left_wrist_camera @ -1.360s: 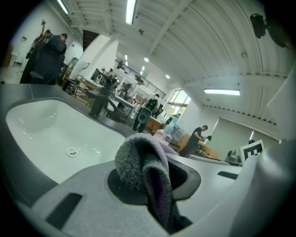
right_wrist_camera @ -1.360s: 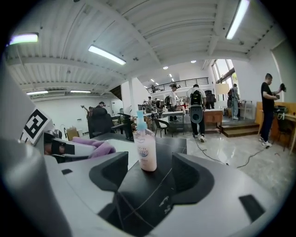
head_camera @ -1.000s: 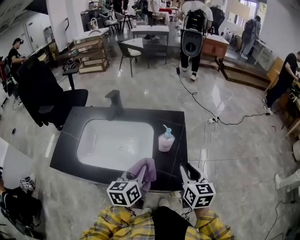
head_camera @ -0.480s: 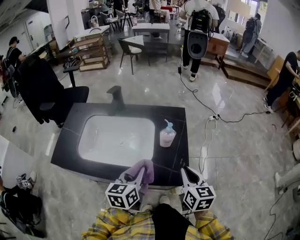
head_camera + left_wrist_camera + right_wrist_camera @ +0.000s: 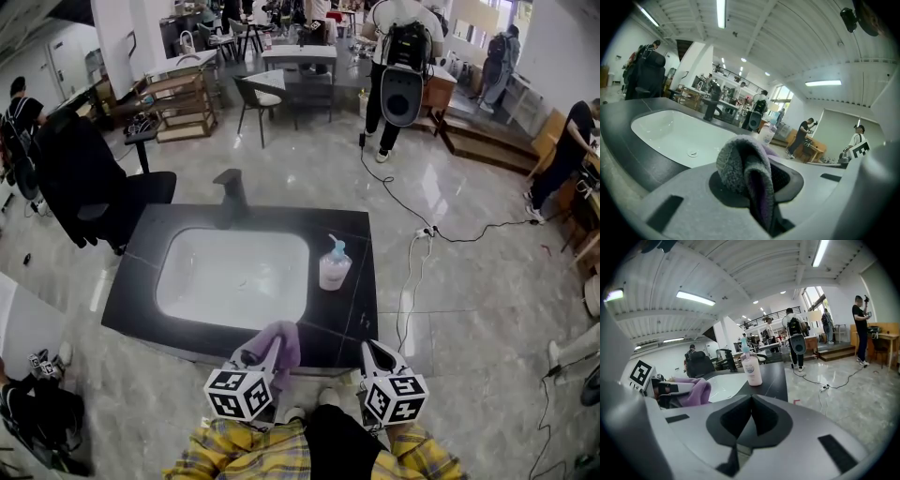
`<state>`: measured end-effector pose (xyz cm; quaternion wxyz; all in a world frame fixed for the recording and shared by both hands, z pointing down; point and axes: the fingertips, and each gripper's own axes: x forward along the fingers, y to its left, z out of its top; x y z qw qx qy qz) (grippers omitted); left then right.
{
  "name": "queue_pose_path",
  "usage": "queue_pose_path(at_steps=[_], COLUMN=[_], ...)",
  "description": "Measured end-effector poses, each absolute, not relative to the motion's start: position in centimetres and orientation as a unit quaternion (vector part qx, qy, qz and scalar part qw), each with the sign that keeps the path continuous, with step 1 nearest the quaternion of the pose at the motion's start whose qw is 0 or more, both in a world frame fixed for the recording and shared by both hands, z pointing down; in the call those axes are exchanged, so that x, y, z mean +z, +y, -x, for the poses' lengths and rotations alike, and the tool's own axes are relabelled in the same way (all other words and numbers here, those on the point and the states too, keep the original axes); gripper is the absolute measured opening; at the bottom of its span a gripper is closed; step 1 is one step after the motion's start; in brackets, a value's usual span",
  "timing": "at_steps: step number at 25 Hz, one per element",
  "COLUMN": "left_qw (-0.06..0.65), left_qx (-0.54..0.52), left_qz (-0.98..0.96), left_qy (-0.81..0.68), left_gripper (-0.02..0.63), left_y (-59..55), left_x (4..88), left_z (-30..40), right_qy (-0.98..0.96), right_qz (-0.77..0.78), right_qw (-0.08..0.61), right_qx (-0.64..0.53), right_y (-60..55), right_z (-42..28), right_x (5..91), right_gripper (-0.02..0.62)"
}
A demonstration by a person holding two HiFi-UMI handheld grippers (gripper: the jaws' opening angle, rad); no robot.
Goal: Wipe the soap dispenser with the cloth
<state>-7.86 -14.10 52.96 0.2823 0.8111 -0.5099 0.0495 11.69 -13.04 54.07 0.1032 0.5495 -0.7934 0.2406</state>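
— Black counter [image 5: 349, 323], entry one: its near edge lies just ahead of both grippers. What is listed nearest the camera?
— Yellow plaid sleeves [image 5: 234, 455], at the bottom of the head view. Above them are two marker cubes, one per gripper.
— Left gripper [image 5: 265, 349], condition?
— Jaws clamped on the purple cloth [image 5: 284, 337]. The folded cloth bulges up out of the jaws, showing grey fleece on one face. It is held over the counter's near edge.
— Right gripper [image 5: 377, 352]?
— Jaws pressed together, having just been closing, with nothing between them. It is level with the left gripper and apart from it, tips over the counter's near right corner.
— Next item out?
— White sink [image 5: 211, 281], sunk in the counter, its drain showing in the left gripper view.
— Soap dispenser [image 5: 334, 269], location?
— Upright on the counter just right of the sink's rim, toward the far side. Pale pink bottle with a blue pump. It is well apart from both grippers, and the cloth is not touching it.
— Beyond that?
— Dark faucet [image 5: 230, 190] at the middle of the far edge. Black office chair [image 5: 89, 178] past the left corner. White cable [image 5: 410, 281] on the glossy floor to the right. Tables, chairs and standing people at the far end.
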Motion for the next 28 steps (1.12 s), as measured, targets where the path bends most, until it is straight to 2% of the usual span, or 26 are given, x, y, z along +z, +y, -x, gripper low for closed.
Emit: queue_pose_path(at_steps=[28], left_qw=[0.299], left_qx=[0.040], left_qz=[-0.800], left_qy=[-0.519], left_gripper=[0.058], left_y=[-14.2], left_x=[53.7], left_z=[8.2], right_qy=[-0.811], right_qz=[-0.522], right_qw=[0.106], right_qx=[0.242], right_y=[-13.6], right_z=[-10.0], right_x=[54.1], right_gripper=[0.005])
